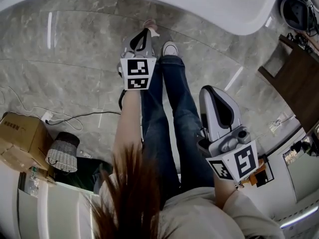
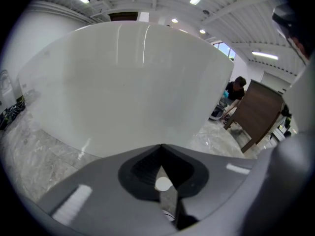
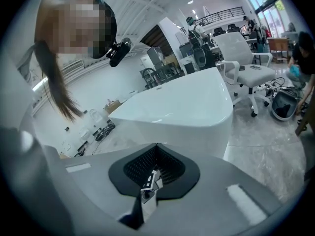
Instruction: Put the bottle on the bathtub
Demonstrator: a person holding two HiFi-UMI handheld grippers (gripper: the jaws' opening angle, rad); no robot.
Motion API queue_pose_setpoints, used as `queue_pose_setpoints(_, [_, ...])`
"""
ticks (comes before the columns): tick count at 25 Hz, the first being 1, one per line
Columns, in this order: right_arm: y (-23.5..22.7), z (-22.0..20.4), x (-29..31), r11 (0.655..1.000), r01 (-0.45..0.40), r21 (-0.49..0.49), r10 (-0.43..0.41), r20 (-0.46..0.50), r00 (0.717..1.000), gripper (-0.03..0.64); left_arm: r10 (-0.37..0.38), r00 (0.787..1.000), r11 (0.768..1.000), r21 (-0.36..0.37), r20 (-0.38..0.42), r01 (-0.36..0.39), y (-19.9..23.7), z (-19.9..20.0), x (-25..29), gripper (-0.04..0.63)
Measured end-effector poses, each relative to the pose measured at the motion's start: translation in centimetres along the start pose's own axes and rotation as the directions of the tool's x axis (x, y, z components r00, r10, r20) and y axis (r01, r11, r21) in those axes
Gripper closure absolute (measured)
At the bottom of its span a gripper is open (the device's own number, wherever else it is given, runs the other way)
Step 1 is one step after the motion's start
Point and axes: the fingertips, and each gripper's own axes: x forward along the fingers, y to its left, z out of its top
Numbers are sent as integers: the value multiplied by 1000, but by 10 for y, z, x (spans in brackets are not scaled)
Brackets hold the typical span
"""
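Jaws pressed together, nothing held: left gripper [image 1: 145, 32] near the white bathtub [image 1: 227, 11] — right gripper [image 1: 210, 89] farther from it.

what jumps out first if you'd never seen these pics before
The big white bathtub curves across the top of the head view, above grey marble floor. Below it, the person's legs in jeans stand between the left gripper and right gripper, each with its jaws together. No bottle is in sight.
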Motion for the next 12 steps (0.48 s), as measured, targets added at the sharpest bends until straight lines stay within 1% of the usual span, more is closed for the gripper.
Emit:
queue_pose_setpoints(3, [1,5,-2,1000,2,10,-2,2,1000,620,5,1000,1000,11,5,-5,-1,10,-4,548])
queue_pose_setpoints(6, [1,12,-4,1000,2,24,-2,9,1000,620,14,999,1000,8,35,-14,-1,29,-12,548])
queue_pose_setpoints(9, [1,20,-5,1000,1,22,-1,17,1000,620,28,995,1000,2,100,-29,1,60,-24,548])
queue_pose_setpoints(12, [3,29,-5,1000,-2,9,1,26,1000,620,41,985,999,2,166,-42,3,93,-39,548])
